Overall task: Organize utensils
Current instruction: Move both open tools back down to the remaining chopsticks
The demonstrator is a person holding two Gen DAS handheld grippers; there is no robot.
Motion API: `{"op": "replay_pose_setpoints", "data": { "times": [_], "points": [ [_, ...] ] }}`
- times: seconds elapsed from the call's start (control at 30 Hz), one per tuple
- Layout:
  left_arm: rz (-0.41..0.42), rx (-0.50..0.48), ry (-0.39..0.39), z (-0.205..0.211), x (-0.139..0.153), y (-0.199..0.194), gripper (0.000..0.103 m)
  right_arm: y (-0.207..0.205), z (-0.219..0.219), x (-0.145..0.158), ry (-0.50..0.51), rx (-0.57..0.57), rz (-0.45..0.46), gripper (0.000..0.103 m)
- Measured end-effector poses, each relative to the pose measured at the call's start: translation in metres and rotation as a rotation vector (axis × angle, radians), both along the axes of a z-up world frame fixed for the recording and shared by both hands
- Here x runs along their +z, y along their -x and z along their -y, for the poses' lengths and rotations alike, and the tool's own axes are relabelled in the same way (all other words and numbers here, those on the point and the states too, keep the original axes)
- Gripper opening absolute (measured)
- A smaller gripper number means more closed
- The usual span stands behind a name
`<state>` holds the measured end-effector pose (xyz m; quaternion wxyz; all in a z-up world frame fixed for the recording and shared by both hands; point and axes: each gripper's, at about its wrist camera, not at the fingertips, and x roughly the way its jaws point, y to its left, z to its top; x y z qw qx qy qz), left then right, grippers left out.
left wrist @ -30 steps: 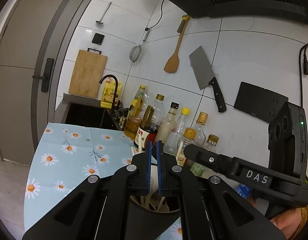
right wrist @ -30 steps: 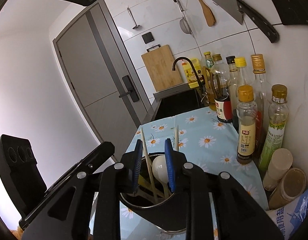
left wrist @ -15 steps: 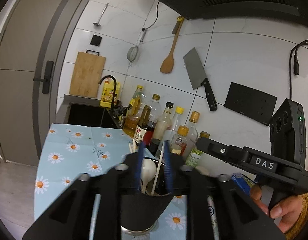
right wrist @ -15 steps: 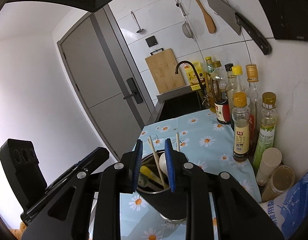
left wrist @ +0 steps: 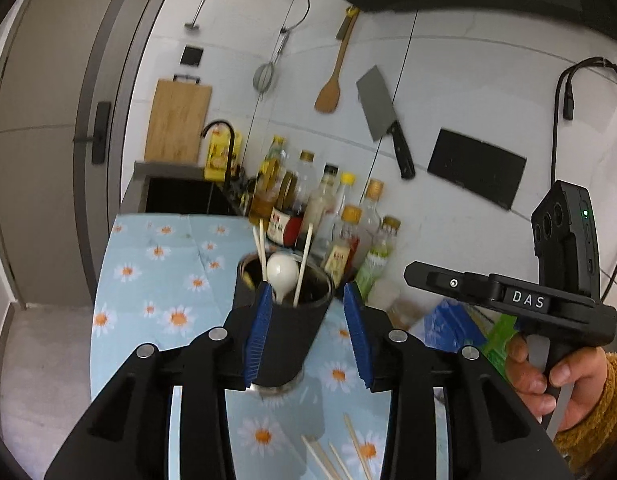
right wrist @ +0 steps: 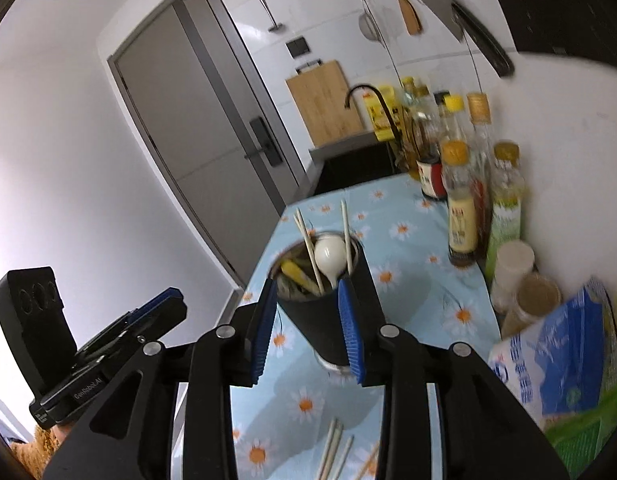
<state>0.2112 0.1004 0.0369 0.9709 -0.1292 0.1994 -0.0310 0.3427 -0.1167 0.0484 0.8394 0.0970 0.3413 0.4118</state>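
Observation:
A black utensil cup (left wrist: 286, 332) stands on the daisy tablecloth (left wrist: 148, 280); it holds a white spoon (left wrist: 282, 276), chopsticks (left wrist: 302, 264) and a yellow-handled utensil (right wrist: 294, 274). My left gripper (left wrist: 308, 336) is open, its blue pads on either side of the cup, apart from it. My right gripper (right wrist: 308, 332) is open too, and the cup (right wrist: 328, 320) shows between its pads. Loose chopsticks (left wrist: 340, 456) lie on the cloth near me, also in the right wrist view (right wrist: 336, 452).
Sauce and oil bottles (left wrist: 340, 224) line the tiled wall. Jars (right wrist: 524, 280) and a blue bag (right wrist: 560, 356) sit at the right. A sink with a black tap (left wrist: 224, 148) lies at the far end. A cleaver (left wrist: 382, 116), spatula and strainer hang above.
Both grippers pulled back from the cup. The left gripper went from shut to open, and the right opened wider. The cup now stands clear ahead on the cloth.

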Motion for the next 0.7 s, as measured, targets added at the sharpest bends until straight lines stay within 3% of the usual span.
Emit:
{"op": "replay_pose_setpoints", "data": {
  "times": [0.5, 0.7],
  "points": [
    [-0.254, -0.034, 0.099, 0.012, -0.061, 0.035, 0.036, 0.018, 0.012, -0.074, 0.208, 0.028, -0.327, 0.036],
    [-0.327, -0.040, 0.137, 0.018, -0.085, 0.043, 0.036, 0.013, 0.007, -0.109, 0.289, 0.040, -0.506, 0.036]
  ]
}}
